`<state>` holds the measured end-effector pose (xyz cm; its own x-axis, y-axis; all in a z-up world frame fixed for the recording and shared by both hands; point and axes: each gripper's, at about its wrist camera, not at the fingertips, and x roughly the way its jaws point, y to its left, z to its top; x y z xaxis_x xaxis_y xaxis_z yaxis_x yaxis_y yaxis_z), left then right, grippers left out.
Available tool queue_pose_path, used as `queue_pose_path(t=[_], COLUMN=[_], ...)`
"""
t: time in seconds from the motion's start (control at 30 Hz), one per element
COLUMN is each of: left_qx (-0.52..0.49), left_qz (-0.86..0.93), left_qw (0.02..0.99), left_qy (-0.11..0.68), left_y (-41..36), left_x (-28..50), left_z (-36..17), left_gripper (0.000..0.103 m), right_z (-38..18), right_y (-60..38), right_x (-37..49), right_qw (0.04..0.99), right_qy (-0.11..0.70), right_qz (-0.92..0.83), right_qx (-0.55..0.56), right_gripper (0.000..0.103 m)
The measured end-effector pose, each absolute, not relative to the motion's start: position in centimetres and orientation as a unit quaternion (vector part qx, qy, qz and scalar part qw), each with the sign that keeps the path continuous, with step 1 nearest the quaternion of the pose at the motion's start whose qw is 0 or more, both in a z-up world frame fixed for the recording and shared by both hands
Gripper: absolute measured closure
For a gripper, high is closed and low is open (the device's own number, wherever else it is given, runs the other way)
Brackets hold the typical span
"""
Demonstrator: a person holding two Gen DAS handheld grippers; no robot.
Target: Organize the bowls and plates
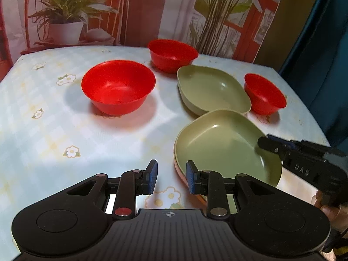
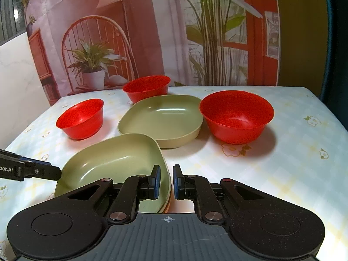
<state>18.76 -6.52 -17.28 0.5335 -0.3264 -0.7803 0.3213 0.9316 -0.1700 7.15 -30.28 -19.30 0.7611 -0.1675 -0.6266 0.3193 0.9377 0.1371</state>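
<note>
The near green plate (image 2: 113,165) is seen stacked on another dish, whose orange rim shows beneath it. Its rim is straddled by the right gripper (image 2: 166,181), jaws narrowly apart, not clamped. The left gripper (image 1: 171,177) is held beside that rim, jaws apart and empty. A second green plate (image 1: 212,89) lies farther off among three red bowls (image 1: 118,86); open tablecloth (image 1: 43,130) is left at the left edge
</note>
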Motion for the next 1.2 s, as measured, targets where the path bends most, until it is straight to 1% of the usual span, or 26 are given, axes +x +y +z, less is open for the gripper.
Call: queue_pose_path(t=[0.93, 1.2], left_qx=[-0.031, -0.027], left_qz=[-0.189, -0.186], left_qw=[0.879, 0.883], left_qy=[0.437, 0.429], left_y=[-5.8, -5.9], left_x=[17.2, 17.5], left_z=[-17.6, -17.0], left_gripper=[0.073, 0.073], right_z=[-20.6, -20.6], right_y=[-30.4, -30.4], right_x=[7.4, 7.6], right_qw=[0.922, 0.919], right_qy=[0.342, 0.348], right_qz=[-0.125, -0.124], right_qx=[0.131, 0.136], right_gripper=[0.092, 0.09])
